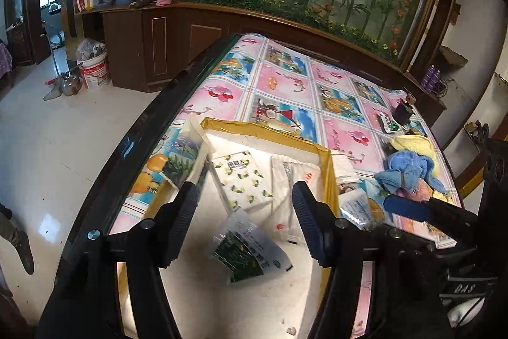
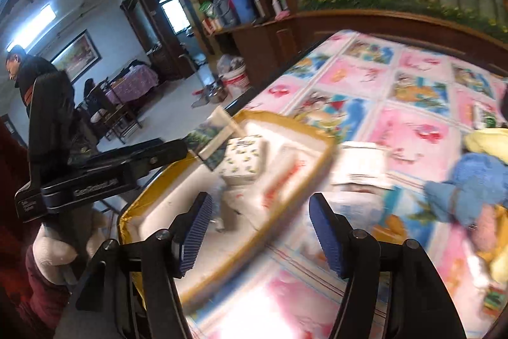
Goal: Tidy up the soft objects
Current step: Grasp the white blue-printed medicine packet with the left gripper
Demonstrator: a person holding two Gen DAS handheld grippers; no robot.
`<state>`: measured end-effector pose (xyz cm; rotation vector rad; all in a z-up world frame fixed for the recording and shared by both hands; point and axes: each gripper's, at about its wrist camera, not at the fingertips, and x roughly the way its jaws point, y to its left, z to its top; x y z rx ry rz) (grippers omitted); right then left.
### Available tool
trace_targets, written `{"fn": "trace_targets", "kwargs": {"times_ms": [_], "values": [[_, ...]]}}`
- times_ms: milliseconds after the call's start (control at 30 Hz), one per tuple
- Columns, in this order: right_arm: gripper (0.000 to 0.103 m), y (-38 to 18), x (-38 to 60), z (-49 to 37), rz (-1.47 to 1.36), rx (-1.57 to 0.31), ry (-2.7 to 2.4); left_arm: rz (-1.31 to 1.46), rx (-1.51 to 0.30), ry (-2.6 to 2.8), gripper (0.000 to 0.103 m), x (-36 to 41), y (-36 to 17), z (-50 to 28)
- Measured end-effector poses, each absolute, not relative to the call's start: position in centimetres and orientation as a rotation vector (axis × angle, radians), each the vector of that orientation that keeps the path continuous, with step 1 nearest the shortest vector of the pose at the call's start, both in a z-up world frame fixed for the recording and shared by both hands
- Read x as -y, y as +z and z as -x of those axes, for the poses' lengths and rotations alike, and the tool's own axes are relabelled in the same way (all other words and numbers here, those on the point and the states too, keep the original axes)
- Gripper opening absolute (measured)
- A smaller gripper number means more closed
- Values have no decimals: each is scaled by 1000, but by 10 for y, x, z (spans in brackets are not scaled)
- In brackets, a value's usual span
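A white foam box with a yellow taped rim (image 1: 273, 134) (image 2: 285, 119) sits on the table. Inside lie a lemon-print tissue pack (image 1: 243, 180) (image 2: 244, 161), a white plastic packet (image 1: 293, 180) and a green-printed packet (image 1: 250, 247). My left gripper (image 1: 244, 186) hangs open over the box, and the green packet sits between its fingers, untouched. My right gripper (image 2: 262, 197) is open above the box's right rim, holding nothing. A blue cloth (image 1: 406, 170) (image 2: 470, 183) and a yellow cloth (image 1: 416, 145) (image 2: 489, 142) are heaped on the table to the right.
The cartoon-print tablecloth (image 1: 285, 78) covers the table, whose black edge (image 1: 136, 142) runs along the left above a tiled floor. White packs (image 1: 344, 167) (image 2: 362, 164) lie beside the box. A small black object (image 1: 403, 111) stands far right. A person (image 2: 28, 75) stands in the room at left.
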<state>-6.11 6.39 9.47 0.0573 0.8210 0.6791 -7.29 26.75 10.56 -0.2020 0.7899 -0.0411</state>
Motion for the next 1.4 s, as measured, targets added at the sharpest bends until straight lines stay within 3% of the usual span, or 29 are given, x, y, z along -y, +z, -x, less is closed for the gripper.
{"fn": "trace_targets", "kwargs": {"times_ms": [167,433,767,967,1133,1400], "values": [[94,107,8,74,-63,-730,536,188,-799,-103,61,-234,113,84],[94,89,122,72,-247,-751,365,117,-867,-228,65,-152,105,69],[94,55,153,76,-305,-785,356,32,-1056,-208,65,-92,40,-6],[94,41,163,71,-342,-792,357,75,-1139,-358,74,-77,43,6],[94,37,168,70,-370,-784,356,-11,-1014,-334,74,-73,75,28],[94,35,164,74,-349,-788,346,-301,-985,-220,74,-39,33,20]]}}
